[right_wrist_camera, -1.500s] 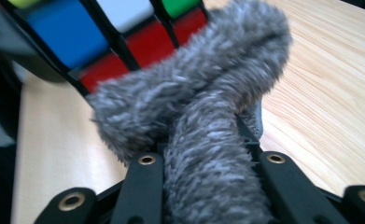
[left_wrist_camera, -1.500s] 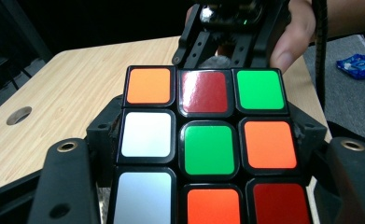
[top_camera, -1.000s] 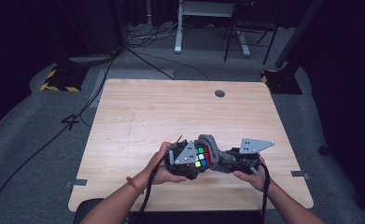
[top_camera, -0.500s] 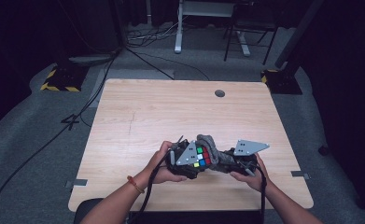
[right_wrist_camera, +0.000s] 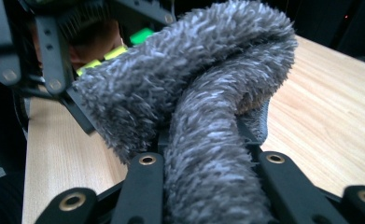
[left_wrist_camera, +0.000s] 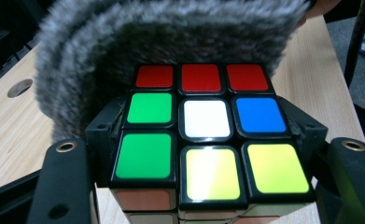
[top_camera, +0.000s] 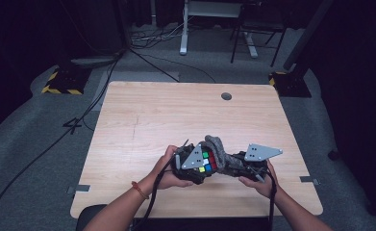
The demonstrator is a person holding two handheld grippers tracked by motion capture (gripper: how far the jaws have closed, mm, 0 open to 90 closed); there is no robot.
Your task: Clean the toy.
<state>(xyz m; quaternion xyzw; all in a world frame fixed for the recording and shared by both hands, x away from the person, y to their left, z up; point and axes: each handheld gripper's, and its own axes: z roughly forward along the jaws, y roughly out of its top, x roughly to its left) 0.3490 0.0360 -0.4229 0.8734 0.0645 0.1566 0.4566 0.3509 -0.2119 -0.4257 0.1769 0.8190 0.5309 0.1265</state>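
Cube wiped w/ grey cloth — barely any shift since a sec ago.
Left gripper pinches cube, lower centre of high view; right gripper clamps cloth draped over cube's far side — wiping likely mid-way. Count: 1 cube, 1 cloth, 2 grippers.

The changes over this last second are slight. In the high view the right gripper is easing a little toward the left gripper, so its grey three-cornered plate is sitting a touch nearer the puzzle cube than before. The grey fuzzy cloth is bunching higher against the cube's far side, its folded end now rising just above the coloured face and crowding its red row.
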